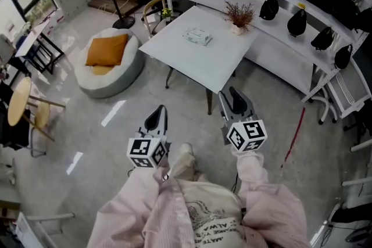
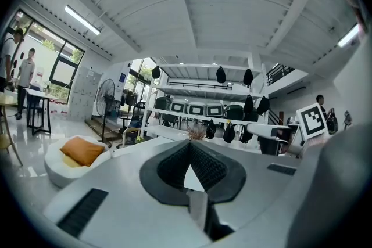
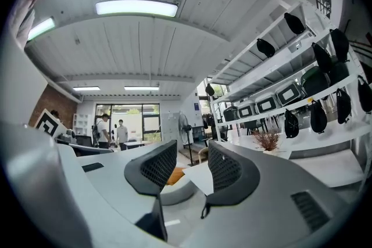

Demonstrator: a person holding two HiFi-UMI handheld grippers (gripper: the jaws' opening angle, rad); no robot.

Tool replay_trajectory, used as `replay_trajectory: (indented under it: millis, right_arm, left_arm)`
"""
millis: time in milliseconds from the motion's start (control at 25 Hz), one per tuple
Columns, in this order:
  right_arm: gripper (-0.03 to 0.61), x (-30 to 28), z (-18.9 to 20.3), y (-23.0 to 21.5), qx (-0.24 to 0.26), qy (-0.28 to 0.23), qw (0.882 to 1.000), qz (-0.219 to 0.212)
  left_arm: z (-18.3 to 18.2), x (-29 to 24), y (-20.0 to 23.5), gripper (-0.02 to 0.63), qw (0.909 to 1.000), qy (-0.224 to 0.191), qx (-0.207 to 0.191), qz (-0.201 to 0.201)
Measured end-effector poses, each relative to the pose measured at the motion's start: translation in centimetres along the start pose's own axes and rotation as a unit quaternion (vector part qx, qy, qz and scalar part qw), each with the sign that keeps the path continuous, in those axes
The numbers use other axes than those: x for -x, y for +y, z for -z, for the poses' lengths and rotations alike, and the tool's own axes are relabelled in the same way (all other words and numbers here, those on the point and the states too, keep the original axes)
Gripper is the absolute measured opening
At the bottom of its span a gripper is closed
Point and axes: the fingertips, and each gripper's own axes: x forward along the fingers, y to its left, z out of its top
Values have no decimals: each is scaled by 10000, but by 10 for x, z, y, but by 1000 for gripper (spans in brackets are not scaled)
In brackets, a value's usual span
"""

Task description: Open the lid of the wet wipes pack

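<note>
Wet wipes pack [image 1: 197, 37] lay flat on white table [image 1: 216, 71], toward far edge, near potted plant [image 1: 239, 15]. Both grippers hung short of table's near corner. Left gripper [image 1: 157, 117] jaws together, empty. Right gripper [image 1: 235, 99] jaws wide apart, nothing between

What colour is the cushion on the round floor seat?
Orange; the cushion shows best in the head view.

The wet wipes pack [image 1: 197, 37], pale and flat, is lying on the white bench [image 1: 192, 67], well ahead of the left hand-held gripper [image 1: 156, 119] and the right hand-held gripper [image 1: 235, 100].
</note>
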Motion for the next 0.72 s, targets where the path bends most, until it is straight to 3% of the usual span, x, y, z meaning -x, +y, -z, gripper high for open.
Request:
replay_trajectory:
  millis: [280, 720]
  right_arm:
    - [137, -34, 16, -18, -69, 136, 9999, -15]
    - [137, -131, 24, -62, -192, 169, 9996, 109]
  left_arm:
    - [4, -38, 19, -3, 9999, 33, 118, 8]
    - [-10, -138, 67, -3, 9997, 27, 210, 89]
